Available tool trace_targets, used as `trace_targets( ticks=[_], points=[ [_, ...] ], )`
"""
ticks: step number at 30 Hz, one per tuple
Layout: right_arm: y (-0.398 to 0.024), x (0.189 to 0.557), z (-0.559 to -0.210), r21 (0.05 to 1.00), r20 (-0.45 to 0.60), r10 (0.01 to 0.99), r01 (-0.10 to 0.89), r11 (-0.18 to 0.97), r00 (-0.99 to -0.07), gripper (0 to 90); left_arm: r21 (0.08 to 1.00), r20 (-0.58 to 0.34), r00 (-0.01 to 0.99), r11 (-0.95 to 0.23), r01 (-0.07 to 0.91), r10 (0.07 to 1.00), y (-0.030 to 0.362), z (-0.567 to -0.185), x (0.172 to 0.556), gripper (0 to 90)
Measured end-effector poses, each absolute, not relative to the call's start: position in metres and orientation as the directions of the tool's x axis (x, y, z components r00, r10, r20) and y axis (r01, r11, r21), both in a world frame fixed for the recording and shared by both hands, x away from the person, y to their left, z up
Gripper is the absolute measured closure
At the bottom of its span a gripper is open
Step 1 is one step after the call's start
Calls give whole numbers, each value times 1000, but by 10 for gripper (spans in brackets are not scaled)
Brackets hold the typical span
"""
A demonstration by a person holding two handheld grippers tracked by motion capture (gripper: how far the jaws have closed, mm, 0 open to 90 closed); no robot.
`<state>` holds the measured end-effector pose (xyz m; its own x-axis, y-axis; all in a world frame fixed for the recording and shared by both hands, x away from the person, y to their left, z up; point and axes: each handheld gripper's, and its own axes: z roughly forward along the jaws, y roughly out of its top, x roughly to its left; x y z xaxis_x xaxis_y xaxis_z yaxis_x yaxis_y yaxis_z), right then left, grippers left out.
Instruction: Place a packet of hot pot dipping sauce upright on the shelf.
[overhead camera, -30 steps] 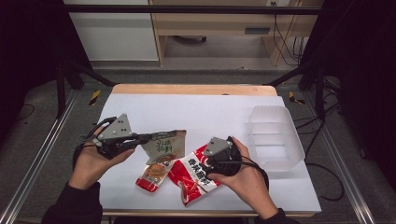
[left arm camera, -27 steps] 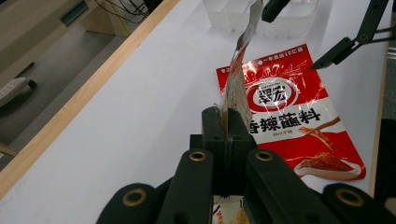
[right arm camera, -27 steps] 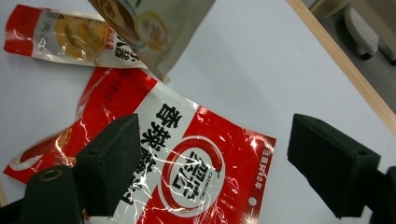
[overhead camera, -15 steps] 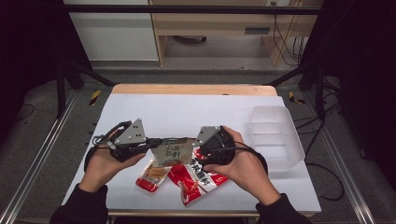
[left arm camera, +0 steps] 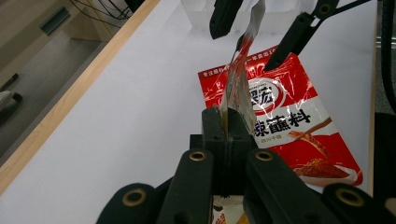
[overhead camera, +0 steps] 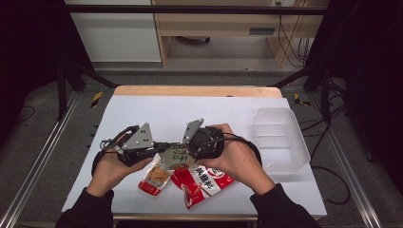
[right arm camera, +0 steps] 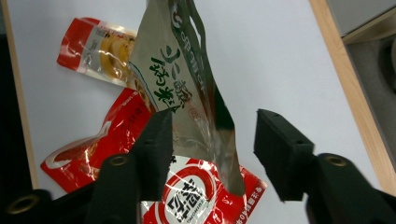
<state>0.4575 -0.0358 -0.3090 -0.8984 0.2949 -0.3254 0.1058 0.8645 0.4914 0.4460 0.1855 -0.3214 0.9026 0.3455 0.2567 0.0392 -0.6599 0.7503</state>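
Observation:
A silver snack packet with green writing [overhead camera: 175, 156] [right arm camera: 177, 79] hangs just above the table between both grippers. My left gripper [overhead camera: 164, 148] [left arm camera: 226, 122] is shut on one edge of this packet [left arm camera: 239, 77]. My right gripper [overhead camera: 188, 150] [right arm camera: 212, 135] straddles the packet's other end. Its jaws have just been closing; one jaw lies against the foil and a gap remains at the other. A large red packet [overhead camera: 203, 182] [left arm camera: 289, 126] [right arm camera: 187, 203] lies flat beneath. A small red and clear packet [overhead camera: 154, 177] [right arm camera: 100, 46] lies beside it.
A clear plastic tub [overhead camera: 280, 137] stands at the right side of the white table [overhead camera: 157, 111]. A wooden strip [overhead camera: 195, 90] runs along the far edge. Metal rails flank the table, with floor and cables beyond.
My right gripper has lifted off the red packet, swung left to the silver packet, and narrowed its jaws around it. My left gripper has carried that packet rightwards toward the middle.

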Motion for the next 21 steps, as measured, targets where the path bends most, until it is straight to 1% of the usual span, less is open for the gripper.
trace_targets(
  ticks=[1,2,3,4,5,9,10,11,15,17,21],
  points=[
    [-35,458,-309,483,-322,291,108,869,-901,530,750,257,903,-660,39,345,185,-321,446,900],
    [-35,458,-309,483,-322,291,108,869,-901,530,750,257,903,-660,39,345,185,-321,446,900],
    [-34,460,-310,468,-317,275,103,878,-908,566,754,255,904,-656,36,342,184,-322,445,900],
    [-34,460,-310,468,-317,275,103,878,-908,566,754,255,904,-656,36,342,184,-322,445,900],
    [-34,462,-312,454,-311,264,101,885,-913,622,757,256,904,-653,33,342,183,-321,446,900],
    [-32,465,-313,447,-290,257,107,888,-922,677,758,256,906,-652,28,336,181,-323,447,900],
    [-32,465,-313,447,-290,257,107,888,-922,677,758,256,906,-652,28,336,181,-323,447,900],
    [-29,468,-314,431,-282,244,104,896,-928,738,756,252,907,-654,32,336,181,-323,448,900],
    [-24,470,-314,412,-280,228,98,906,-932,847,757,255,904,-653,33,342,181,-323,448,900],
    [-22,469,-312,411,-274,225,98,907,-935,877,757,257,903,-652,33,344,181,-323,447,900],
    [-20,468,-309,393,-290,220,94,915,-931,900,776,243,905,-629,34,350,183,-324,448,900]
  ],
)
